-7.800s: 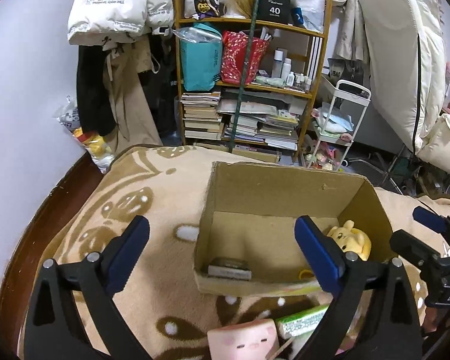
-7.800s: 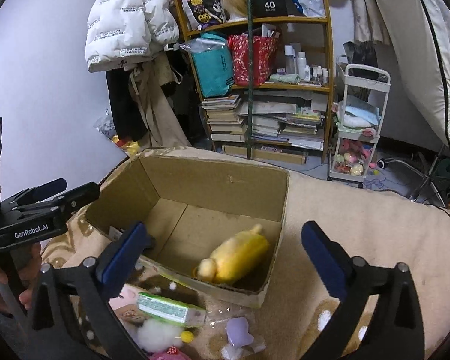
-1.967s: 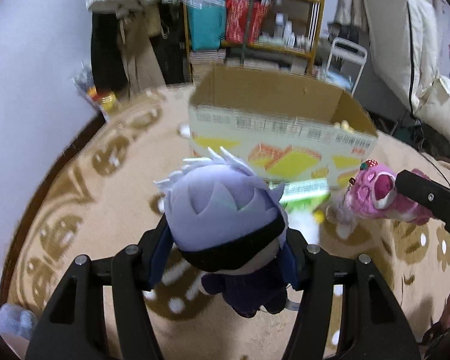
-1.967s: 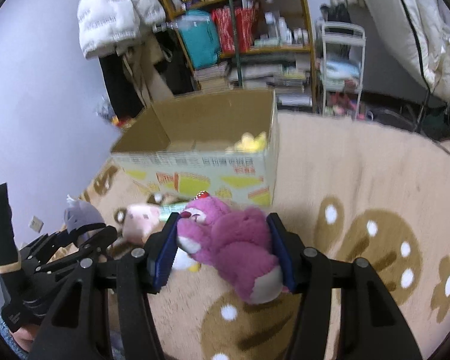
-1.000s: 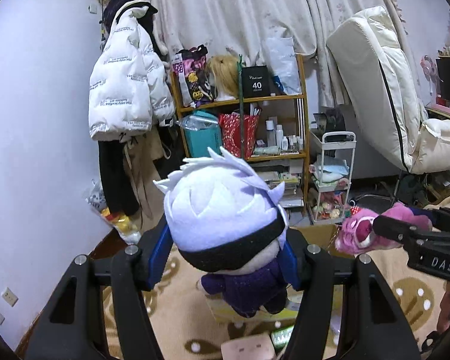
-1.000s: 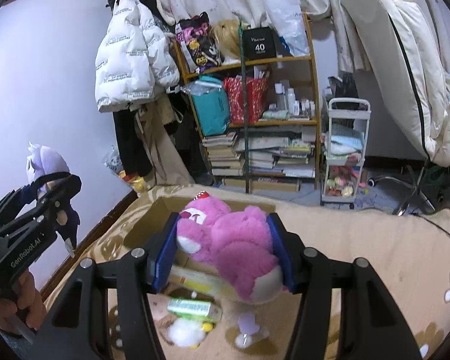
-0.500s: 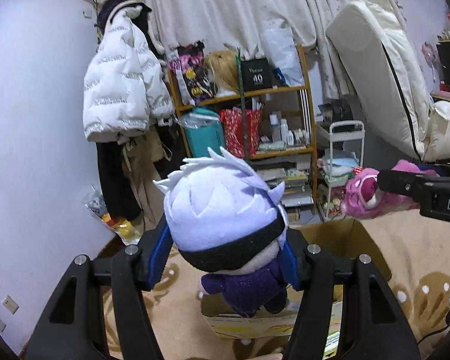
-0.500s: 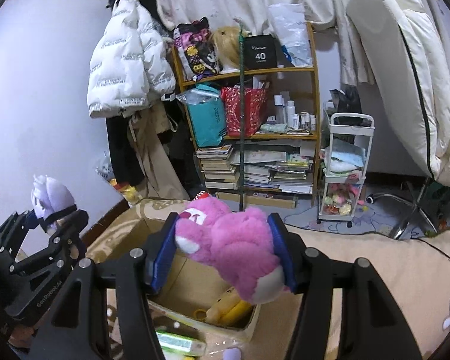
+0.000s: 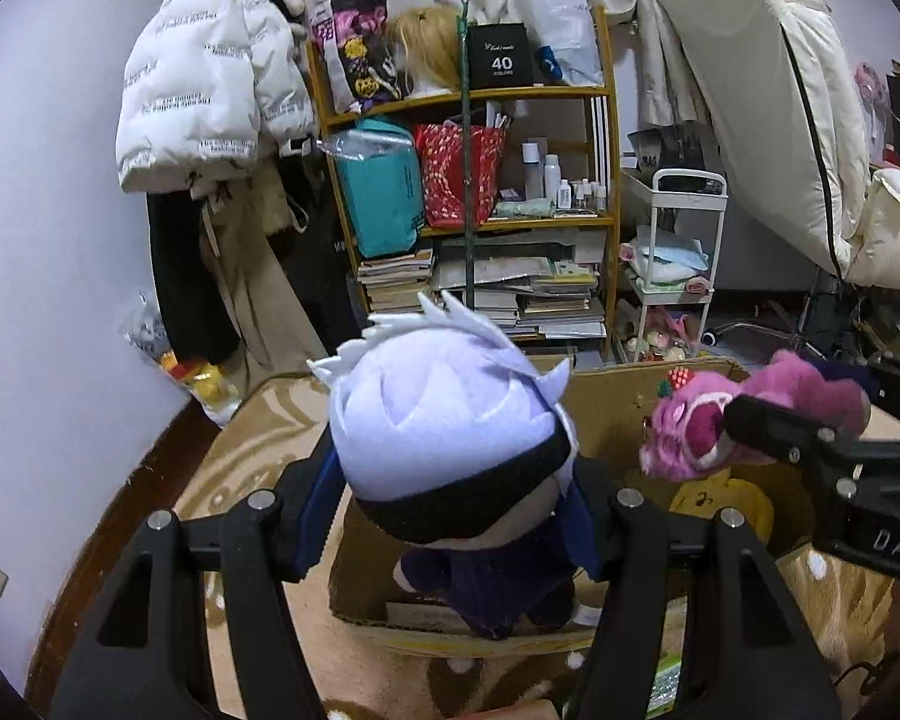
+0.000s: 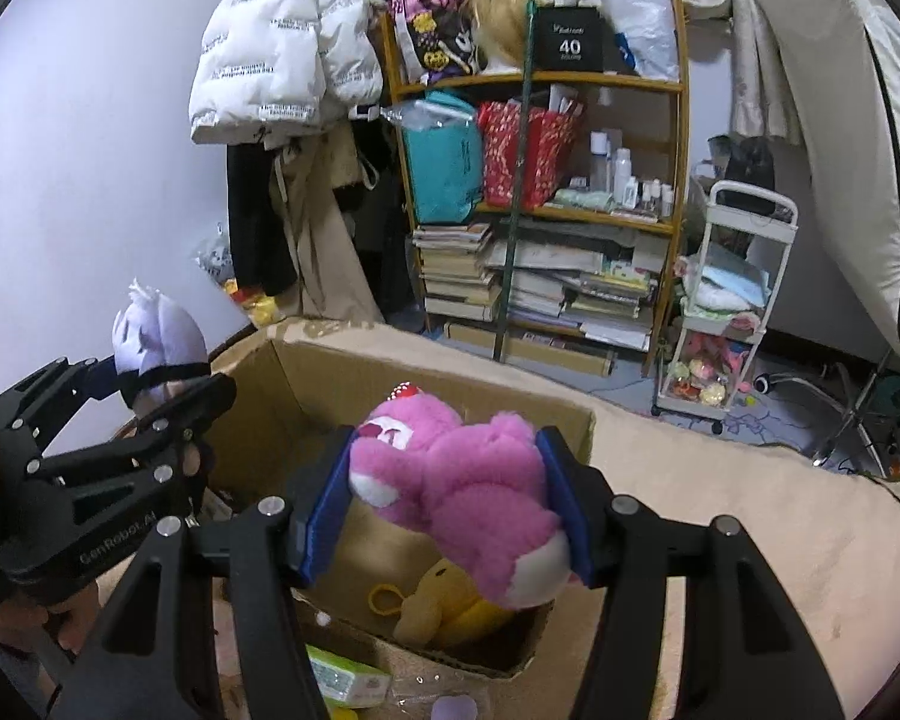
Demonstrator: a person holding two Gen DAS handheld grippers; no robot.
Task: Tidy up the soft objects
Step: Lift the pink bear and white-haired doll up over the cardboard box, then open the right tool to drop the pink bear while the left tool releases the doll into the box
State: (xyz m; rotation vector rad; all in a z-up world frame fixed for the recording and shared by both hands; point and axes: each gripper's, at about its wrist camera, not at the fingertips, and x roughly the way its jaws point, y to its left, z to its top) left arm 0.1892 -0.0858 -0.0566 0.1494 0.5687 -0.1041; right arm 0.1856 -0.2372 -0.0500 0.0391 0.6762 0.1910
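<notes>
A plush doll (image 9: 444, 420) with pale lilac spiky hair, a black band and a dark purple body sits between the blue pads of my left gripper (image 9: 450, 510), whose jaws are opening while the pads still touch it. It hangs over the open cardboard box (image 9: 606, 402). My right gripper (image 10: 444, 504) is shut on a pink plush bear (image 10: 462, 480) above the box's right part (image 10: 342, 372). A yellow plush (image 10: 450, 600) lies inside the box. The right wrist view shows the left gripper (image 10: 150, 384) with the doll (image 10: 156, 336) at the left.
The box stands on a beige patterned blanket (image 9: 258, 438). A green packet (image 10: 348, 678) and a small purple item (image 10: 456, 708) lie in front of it. Behind are a crowded bookshelf (image 9: 468, 180), a white cart (image 10: 732, 312) and hanging coats (image 9: 204, 96).
Both grippers have sunk and tipped downward with their plush toys, so the box now lies right under them. The pink bear has come lower and nearer the box opening.
</notes>
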